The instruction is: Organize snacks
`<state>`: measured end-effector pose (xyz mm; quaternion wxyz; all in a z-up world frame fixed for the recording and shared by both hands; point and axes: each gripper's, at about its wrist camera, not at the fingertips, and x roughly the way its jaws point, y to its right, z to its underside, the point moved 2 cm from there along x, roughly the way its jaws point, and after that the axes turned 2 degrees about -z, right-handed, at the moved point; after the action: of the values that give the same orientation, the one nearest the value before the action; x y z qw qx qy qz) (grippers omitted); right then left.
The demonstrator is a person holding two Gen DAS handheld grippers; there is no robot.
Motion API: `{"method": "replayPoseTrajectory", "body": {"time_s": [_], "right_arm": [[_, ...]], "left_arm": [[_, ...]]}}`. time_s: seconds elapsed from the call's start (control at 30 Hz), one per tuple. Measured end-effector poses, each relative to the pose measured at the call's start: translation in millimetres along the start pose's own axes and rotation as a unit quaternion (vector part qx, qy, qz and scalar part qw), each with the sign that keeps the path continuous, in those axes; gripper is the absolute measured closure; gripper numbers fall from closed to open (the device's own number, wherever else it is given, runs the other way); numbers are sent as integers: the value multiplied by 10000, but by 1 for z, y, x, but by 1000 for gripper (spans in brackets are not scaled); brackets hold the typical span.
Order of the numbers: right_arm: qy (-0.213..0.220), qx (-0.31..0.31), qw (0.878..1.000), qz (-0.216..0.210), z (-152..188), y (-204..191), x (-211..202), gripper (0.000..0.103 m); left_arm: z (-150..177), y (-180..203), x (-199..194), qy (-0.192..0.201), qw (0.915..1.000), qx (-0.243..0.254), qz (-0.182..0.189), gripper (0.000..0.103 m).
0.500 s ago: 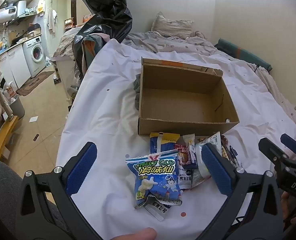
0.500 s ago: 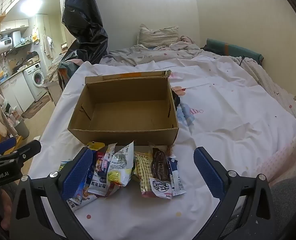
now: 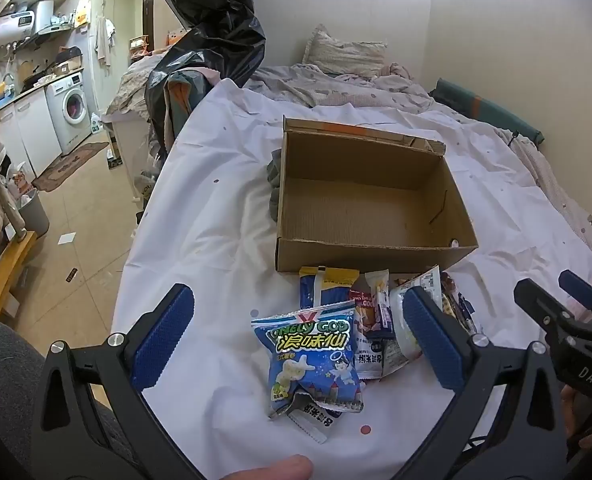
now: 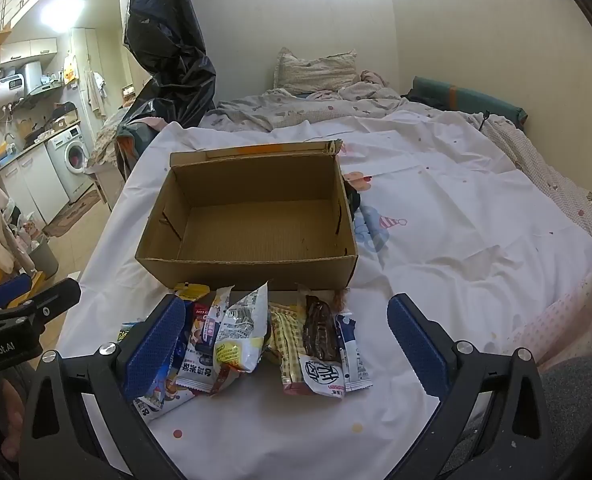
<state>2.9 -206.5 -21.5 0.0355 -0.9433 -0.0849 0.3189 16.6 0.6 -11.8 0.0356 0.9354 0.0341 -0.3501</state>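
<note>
An empty open cardboard box (image 3: 292,254) (image 4: 252,270) stands on the white bed sheet. Just in front of it lies a pile of snack packets. A blue Lonely God bag (image 3: 314,358) lies nearest in the left wrist view, with a blue and yellow packet (image 3: 328,284) behind it. In the right wrist view a white crinkled bag (image 4: 240,332), a yellow checked packet (image 4: 288,344) and a dark brown bar (image 4: 320,332) show. My left gripper (image 3: 296,340) is open above the blue bag. My right gripper (image 4: 284,348) is open above the pile.
The bed edge runs along the left, with tiled floor (image 3: 80,200) and a washing machine (image 3: 70,110) beyond. A black plastic bag (image 3: 212,32) hangs at the far left corner. Pillow (image 4: 316,70) and bedding lie behind the box.
</note>
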Motion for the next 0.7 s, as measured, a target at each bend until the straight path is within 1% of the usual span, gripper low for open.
{"method": "replayPoseTrajectory", "body": {"time_s": [0.7], "right_arm": [[5, 29, 10000, 12, -1, 2, -2, 0]], "left_arm": [[1, 0, -1, 16, 10000, 27, -10, 0]]}}
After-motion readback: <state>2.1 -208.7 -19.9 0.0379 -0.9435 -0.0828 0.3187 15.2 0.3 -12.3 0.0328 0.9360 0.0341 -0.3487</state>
